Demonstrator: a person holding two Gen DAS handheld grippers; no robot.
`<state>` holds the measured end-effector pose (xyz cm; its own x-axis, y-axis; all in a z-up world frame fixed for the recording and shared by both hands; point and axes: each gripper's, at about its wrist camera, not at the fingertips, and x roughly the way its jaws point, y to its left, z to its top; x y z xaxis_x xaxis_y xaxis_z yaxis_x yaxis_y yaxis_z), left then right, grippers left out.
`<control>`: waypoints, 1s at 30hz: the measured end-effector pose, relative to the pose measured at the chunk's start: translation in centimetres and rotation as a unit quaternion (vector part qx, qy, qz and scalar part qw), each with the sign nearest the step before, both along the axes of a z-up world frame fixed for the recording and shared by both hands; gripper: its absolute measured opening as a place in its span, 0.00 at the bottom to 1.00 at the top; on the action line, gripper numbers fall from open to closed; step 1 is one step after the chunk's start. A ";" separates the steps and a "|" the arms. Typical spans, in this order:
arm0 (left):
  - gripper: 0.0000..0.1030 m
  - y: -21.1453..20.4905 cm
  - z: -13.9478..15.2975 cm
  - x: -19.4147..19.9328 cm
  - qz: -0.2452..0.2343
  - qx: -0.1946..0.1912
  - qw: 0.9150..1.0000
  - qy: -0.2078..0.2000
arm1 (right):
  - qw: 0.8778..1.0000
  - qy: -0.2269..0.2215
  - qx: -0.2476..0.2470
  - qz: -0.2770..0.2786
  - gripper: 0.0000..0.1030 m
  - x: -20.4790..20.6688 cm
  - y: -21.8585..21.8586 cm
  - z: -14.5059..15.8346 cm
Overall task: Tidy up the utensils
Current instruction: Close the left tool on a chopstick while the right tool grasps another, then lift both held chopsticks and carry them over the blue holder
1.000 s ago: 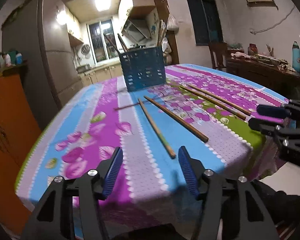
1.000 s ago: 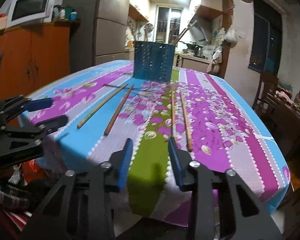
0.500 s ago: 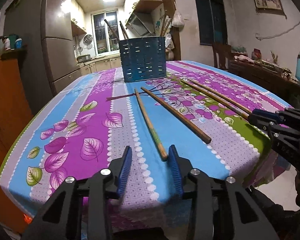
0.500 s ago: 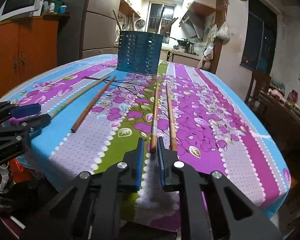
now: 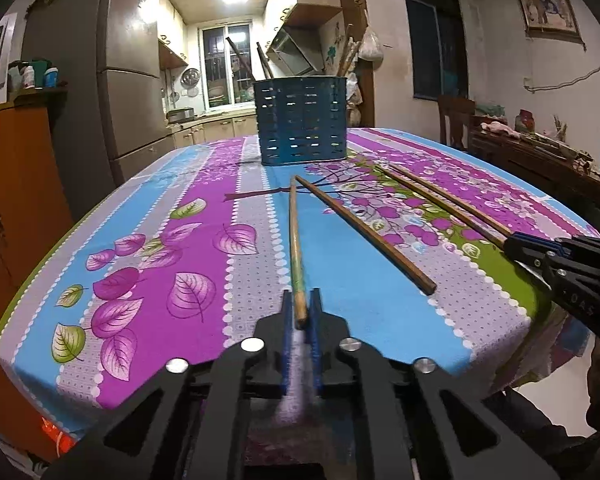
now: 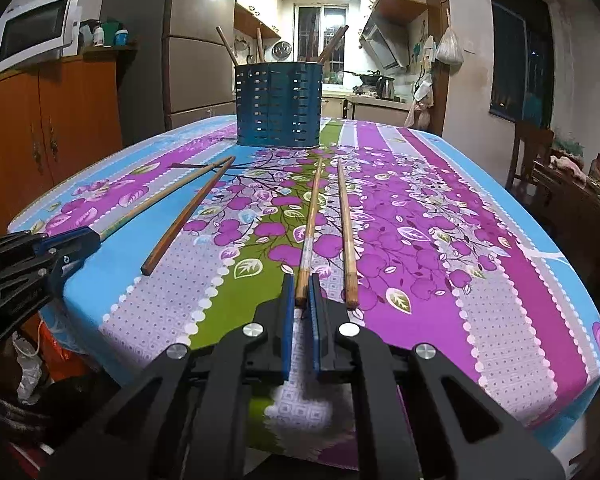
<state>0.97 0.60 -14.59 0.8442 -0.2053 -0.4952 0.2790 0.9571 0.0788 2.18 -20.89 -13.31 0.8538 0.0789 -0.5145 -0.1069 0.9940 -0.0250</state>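
Several long wooden chopsticks lie on the flowered tablecloth (image 5: 148,240). My left gripper (image 5: 300,310) is shut on the near end of the leftmost chopstick (image 5: 295,240), which still lies on the cloth. A darker chopstick (image 5: 364,232) lies just right of it. My right gripper (image 6: 301,298) is shut on the near end of a chopstick (image 6: 311,220); another chopstick (image 6: 346,224) lies close on its right. A blue slotted utensil holder (image 5: 300,120) stands upright at the table's far side with several sticks in it; it also shows in the right wrist view (image 6: 278,104).
The left gripper shows at the left edge of the right wrist view (image 6: 40,248), the right gripper at the right edge of the left wrist view (image 5: 560,252). An orange cabinet (image 6: 40,128) and fridge stand left; a chair (image 6: 528,152) and side table stand right.
Both grippers moved forward over the table edge and closed, each onto the near end of a chopstick. The chopsticks have not visibly shifted.
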 end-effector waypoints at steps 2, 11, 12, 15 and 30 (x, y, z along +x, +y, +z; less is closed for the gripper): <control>0.08 0.1 0.0 0.0 0.003 -0.001 1.000 -0.001 | 1.000 -0.004 -0.001 -0.003 0.05 -0.1 0.1 0.0; 0.07 1.5 1.0 -0.1 0.039 -0.018 0.999 -0.030 | 1.000 -0.011 -0.006 -0.005 0.05 0.2 0.4 0.5; 0.07 1.6 1.1 0.0 0.041 -0.019 0.999 -0.029 | 1.000 -0.013 -0.007 -0.003 0.05 0.2 0.5 0.7; 0.07 1.8 1.3 -0.2 0.046 -0.016 0.998 -0.037 | 1.000 -0.018 -0.007 -0.001 0.05 0.2 0.7 1.1; 0.07 2.2 2.8 -1.2 0.057 -0.007 0.996 -0.068 | 0.999 -0.039 -0.005 0.001 0.05 -0.7 1.0 2.7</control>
<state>-0.19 2.76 -11.80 0.9213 -0.1112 -0.3726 0.1569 0.9831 0.0945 1.46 -19.92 -10.60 0.8914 0.0767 -0.4468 -0.1071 0.9933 -0.0431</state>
